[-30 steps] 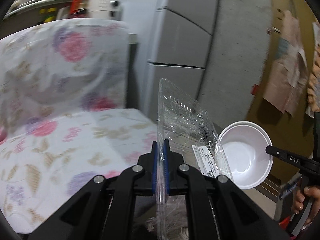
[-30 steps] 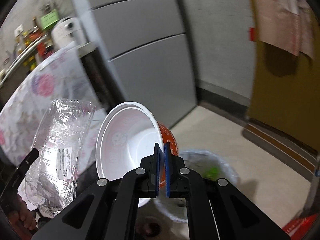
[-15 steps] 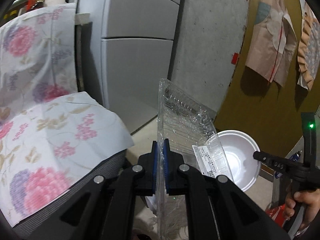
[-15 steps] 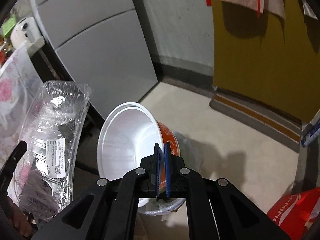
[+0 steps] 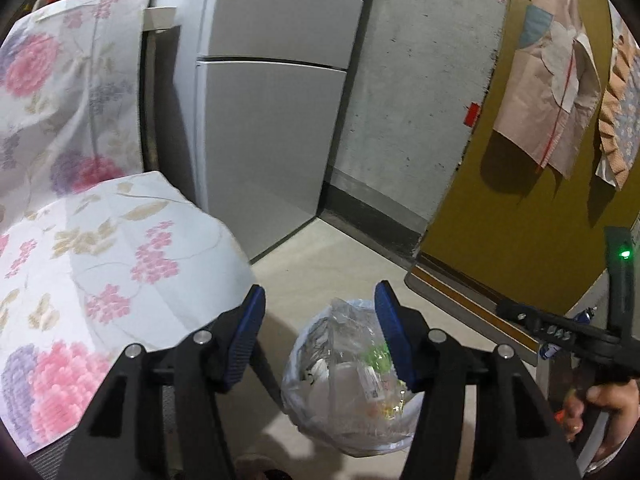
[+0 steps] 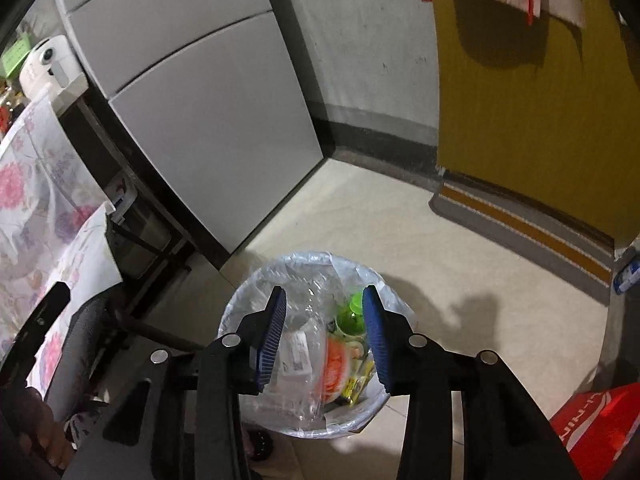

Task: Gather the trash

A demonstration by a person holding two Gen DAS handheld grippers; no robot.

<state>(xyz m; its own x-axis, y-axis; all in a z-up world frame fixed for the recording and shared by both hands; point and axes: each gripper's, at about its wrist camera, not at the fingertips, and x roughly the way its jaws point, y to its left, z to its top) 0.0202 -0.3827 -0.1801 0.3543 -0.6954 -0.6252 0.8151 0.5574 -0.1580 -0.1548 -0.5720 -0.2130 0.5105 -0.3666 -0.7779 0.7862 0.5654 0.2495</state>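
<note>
A round trash bin [image 6: 256, 280] lined with a clear bag stands on the floor below both grippers; it also shows in the left wrist view [image 5: 308, 348]. Inside lie the clear plastic tray [image 6: 298, 354] with its white label, the noodle cup [image 6: 334, 364] with its orange side and other wrappers. My left gripper [image 5: 320, 314] is open and empty above the bin. My right gripper [image 6: 324, 312] is open and empty right over the bin's mouth. The right gripper's body shows at the right of the left wrist view [image 5: 560, 332].
A chair with a floral cloth [image 5: 100, 264] stands left of the bin. A grey fridge [image 6: 200, 112] and a concrete wall stand behind. A yellow door [image 6: 532, 120] with a striped mat [image 6: 520, 224] is at the right. A red box [image 6: 596, 424] sits at the lower right.
Both grippers have opened. The clear tray has left my left gripper and the noodle cup has left my right gripper; both now lie in the bin.
</note>
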